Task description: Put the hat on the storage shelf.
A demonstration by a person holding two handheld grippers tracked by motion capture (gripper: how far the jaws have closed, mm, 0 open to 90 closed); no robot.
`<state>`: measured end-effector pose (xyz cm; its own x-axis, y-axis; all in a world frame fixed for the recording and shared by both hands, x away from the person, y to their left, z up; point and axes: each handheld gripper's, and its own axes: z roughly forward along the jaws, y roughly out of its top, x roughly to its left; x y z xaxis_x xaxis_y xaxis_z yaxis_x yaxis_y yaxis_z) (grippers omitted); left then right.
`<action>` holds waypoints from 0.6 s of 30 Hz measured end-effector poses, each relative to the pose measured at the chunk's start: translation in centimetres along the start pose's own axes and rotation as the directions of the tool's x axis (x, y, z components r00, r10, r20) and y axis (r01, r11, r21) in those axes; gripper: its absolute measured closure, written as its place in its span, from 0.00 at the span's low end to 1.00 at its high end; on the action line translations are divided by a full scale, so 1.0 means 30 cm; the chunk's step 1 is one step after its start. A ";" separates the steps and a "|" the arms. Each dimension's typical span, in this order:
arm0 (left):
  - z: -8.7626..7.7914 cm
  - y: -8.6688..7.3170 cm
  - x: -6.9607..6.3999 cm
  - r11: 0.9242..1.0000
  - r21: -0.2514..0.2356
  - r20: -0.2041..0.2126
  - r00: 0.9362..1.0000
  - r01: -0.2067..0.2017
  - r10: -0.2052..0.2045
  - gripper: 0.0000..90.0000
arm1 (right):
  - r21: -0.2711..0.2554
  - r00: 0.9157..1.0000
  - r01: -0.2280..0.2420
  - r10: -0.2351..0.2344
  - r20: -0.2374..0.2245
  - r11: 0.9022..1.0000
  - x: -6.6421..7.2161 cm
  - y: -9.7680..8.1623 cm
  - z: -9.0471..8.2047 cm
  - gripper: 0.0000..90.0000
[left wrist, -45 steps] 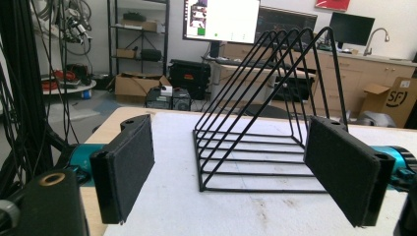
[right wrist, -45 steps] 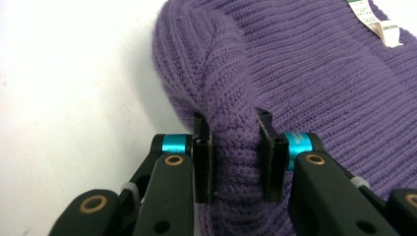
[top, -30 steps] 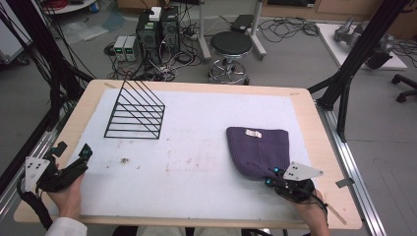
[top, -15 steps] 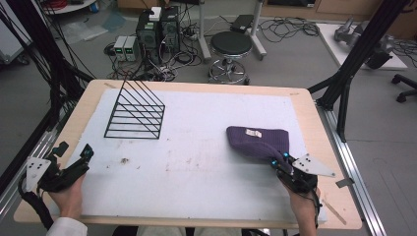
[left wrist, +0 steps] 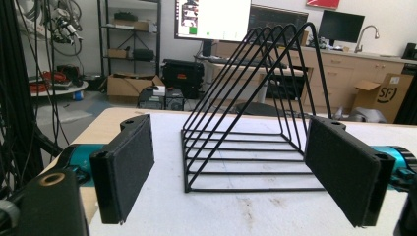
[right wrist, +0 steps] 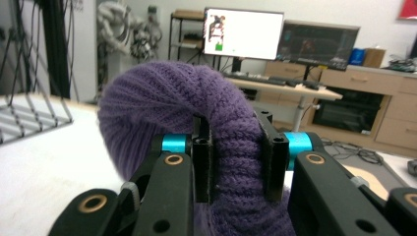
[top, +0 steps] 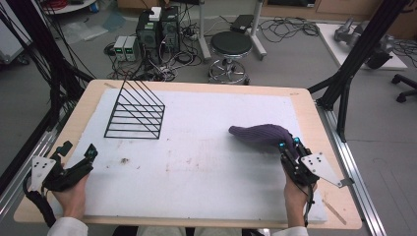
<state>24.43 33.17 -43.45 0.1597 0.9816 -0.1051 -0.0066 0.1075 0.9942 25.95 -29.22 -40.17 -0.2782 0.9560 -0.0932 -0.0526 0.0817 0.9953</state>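
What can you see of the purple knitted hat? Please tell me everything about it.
The purple knitted hat looks like soft ribbed wool. It is bunched and lifted at its near edge, where the right gripper pinches a fold between its jaws; the far end rests on the white table cover, at the right side.

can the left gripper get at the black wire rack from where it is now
Probably yes: the left gripper has open jaws aimed at the wire rack, with only bare white table cover between them.
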 end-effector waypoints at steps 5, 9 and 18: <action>0.005 -0.001 -0.002 1.000 0.004 0.002 1.000 0.002 -0.002 0.21 | -0.063 0.998 -0.008 0.012 0.065 0.998 0.012 0.032 0.006 0.81; 0.006 0.000 -0.002 1.000 0.003 0.003 1.000 0.004 -0.004 0.21 | -0.105 0.995 -0.044 0.053 0.084 0.993 0.016 0.060 0.015 0.81; 0.006 0.001 -0.002 1.000 0.002 0.003 1.000 -0.002 0.002 0.21 | -0.177 0.994 -0.020 0.038 0.102 0.984 0.064 0.133 0.019 0.80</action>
<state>24.61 33.08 -43.39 0.1627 0.9813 -0.1026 -0.0052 0.1048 0.9945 25.75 -26.90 -36.37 -0.1812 0.9821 -0.0521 -0.2157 0.0119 0.9764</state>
